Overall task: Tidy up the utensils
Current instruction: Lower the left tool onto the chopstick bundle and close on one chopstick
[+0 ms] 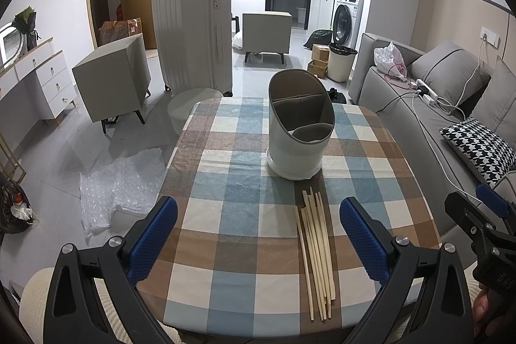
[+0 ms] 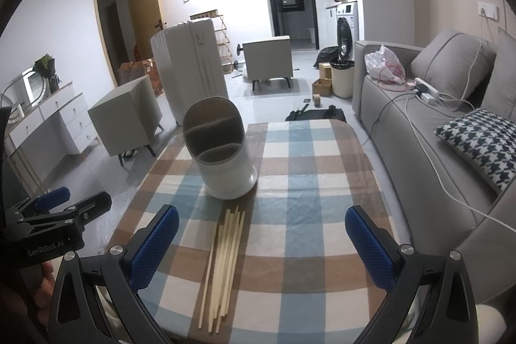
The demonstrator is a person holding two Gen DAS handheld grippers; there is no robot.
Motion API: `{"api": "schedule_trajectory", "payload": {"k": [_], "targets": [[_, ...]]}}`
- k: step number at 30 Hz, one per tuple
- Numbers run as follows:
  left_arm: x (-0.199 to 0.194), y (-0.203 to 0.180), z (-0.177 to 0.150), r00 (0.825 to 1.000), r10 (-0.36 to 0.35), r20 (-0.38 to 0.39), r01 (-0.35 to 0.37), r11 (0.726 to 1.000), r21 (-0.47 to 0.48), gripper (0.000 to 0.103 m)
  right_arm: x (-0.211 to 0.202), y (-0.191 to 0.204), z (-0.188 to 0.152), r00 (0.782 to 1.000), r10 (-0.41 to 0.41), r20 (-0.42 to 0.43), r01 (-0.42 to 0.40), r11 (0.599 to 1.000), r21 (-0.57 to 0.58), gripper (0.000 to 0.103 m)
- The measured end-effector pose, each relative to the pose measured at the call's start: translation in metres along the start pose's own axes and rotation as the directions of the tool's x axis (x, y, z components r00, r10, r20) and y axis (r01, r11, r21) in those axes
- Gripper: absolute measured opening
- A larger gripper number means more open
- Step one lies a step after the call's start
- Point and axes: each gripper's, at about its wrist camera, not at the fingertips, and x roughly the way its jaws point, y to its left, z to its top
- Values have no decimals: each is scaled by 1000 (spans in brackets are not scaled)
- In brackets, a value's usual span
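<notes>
The chopsticks (image 1: 314, 250) lie bundled on the table (image 1: 225, 215) just before the empty holder (image 1: 298, 131), handy for loading. Left tool (image 1: 258, 239) and right tool (image 2: 262, 244) both hover wide, empty.

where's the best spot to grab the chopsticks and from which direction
Grip the chopsticks near mid-length, coming straight down from above with the jaws closing across the bundle. They lie flat on the checked tablecloth in a loose bundle pointing toward the utensil holder, so only their top and sides are free. The right gripper looks closest, but taking just a pair is probably safer.
</notes>
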Motion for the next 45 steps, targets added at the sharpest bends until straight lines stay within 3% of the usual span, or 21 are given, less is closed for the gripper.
{"api": "schedule_trajectory", "payload": {"k": [7,13,18,22,25,30,35,39,45], "targets": [[12,-2,-2,999,-23,-47,23,1000,-1,98,5,-3,4,1000,-6,5,6,1000,15,103],[49,6,-6,982,-56,-180,47,997,-53,98,19,-6,3,999,-34,-15,34,999,13,103],[92,5,-18,939,-96,-330,75,994,-78,98,35,-8,2,998,-42,-38,42,999,2,103],[124,-6,-31,887,-96,-452,83,995,-47,98,51,-18,3,997,-36,-63,38,999,23,103],[136,-11,-35,863,-88,-498,81,996,-35,98,60,-25,5,997,-35,-72,38,998,42,103],[151,-17,-39,840,-45,-540,59,998,8,96,74,-32,8,995,-26,-96,32,997,71,103],[158,-18,-49,798,-18,-603,35,999,16,93,86,-39,11,993,-3,-117,15,995,104,103],[152,-16,-46,791,-25,-611,23,1000,-11,93,91,-41,11,991,15,-134,2,992,124,103],[142,-20,-39,802,2,-597,13,1000,21,84,88,-46,13,990,39,-134,-17,987,163,103]]}}
